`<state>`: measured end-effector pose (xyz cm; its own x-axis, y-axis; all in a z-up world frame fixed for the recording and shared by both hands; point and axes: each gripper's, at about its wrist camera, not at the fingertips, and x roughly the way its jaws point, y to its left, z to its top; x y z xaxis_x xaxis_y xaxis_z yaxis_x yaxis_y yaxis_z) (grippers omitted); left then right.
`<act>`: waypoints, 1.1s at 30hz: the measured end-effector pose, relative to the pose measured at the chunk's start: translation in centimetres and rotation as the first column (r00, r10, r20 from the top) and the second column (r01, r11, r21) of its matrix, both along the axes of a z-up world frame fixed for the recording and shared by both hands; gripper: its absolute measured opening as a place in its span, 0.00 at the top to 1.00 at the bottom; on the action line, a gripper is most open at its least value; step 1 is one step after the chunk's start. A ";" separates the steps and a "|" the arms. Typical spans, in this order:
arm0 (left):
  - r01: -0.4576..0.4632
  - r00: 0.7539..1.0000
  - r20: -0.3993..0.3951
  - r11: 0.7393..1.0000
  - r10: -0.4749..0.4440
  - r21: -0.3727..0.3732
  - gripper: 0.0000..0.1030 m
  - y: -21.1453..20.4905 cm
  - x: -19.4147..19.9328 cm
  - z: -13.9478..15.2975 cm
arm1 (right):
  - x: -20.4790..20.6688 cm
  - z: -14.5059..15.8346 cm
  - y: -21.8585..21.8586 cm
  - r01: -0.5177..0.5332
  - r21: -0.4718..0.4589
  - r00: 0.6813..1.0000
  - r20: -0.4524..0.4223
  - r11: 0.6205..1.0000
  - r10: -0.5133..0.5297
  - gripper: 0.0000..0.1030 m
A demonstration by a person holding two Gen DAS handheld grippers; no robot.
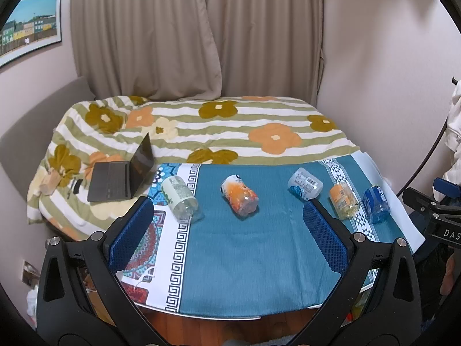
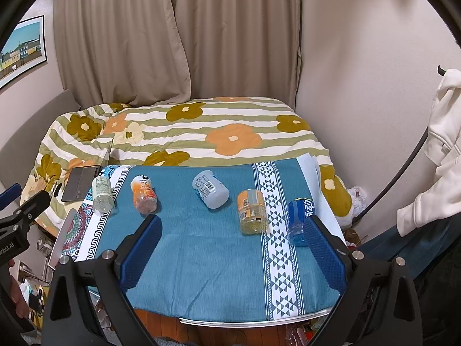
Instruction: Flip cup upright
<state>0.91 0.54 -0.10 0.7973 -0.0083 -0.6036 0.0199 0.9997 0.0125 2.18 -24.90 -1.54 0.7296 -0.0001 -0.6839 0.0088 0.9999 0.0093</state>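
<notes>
Several clear plastic cups lie on their sides on a blue tablecloth [image 1: 245,248]. From left: a green-labelled cup [image 1: 180,199] [image 2: 102,194], an orange-printed cup [image 1: 239,196] [image 2: 144,194], a white-labelled cup [image 1: 304,184] [image 2: 210,189], an orange-yellow cup [image 1: 344,201] [image 2: 251,212] and a blue cup [image 1: 376,204] [image 2: 299,222]. My left gripper [image 1: 227,217] is open and empty above the cloth's near part, in front of the orange-printed cup. My right gripper [image 2: 233,232] is open and empty, its right finger [image 2: 325,248] close beside the blue cup.
The table's near edge [image 1: 219,315] runs along the bottom. Behind the table lies a bed with a flowered quilt [image 1: 201,127] and an open laptop [image 1: 121,176]. Curtains [image 1: 198,34] hang at the back. A white garment [image 2: 443,144] hangs at the right.
</notes>
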 end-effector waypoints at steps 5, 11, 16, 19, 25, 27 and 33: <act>0.000 1.000 0.000 1.000 0.000 0.000 0.00 0.0 0.0 0.0 | -0.1 0.0 0.1 -0.001 0.000 1.000 0.000 1.000 0.001 0.05; 0.000 1.000 0.001 1.000 0.000 -0.001 0.00 0.0 0.0 0.0 | -0.1 0.0 0.1 0.000 -0.001 1.000 0.000 1.000 0.000 0.05; 0.000 1.000 0.000 1.000 0.000 -0.002 0.00 -0.1 0.0 0.0 | 0.0 0.0 0.1 0.000 0.000 1.000 0.000 1.000 0.000 0.05; 0.002 1.000 0.002 1.000 -0.002 -0.002 0.00 -0.1 0.0 -0.1 | -0.1 0.0 0.1 0.000 -0.002 1.000 0.000 1.000 0.000 0.05; 0.013 1.000 0.006 1.000 -0.013 -0.003 0.00 -0.5 0.4 0.2 | 0.4 -0.1 0.0 0.013 0.001 1.000 0.002 1.000 -0.013 0.05; 0.016 1.000 0.008 1.000 -0.016 -0.004 0.00 -0.4 0.5 0.2 | 0.4 -0.1 0.1 0.016 0.001 1.000 0.004 1.000 -0.016 0.05; 0.027 0.999 0.019 1.000 -0.027 -0.003 0.00 0.6 0.5 0.5 | 0.0 0.3 0.6 0.028 -0.001 1.000 0.009 1.000 -0.028 0.05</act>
<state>1.39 1.17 0.45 0.8083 -0.0319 -0.5880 0.0465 0.9989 0.0097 2.20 -24.27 -1.22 0.7357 -0.0212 -0.6770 0.0364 0.9993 0.0082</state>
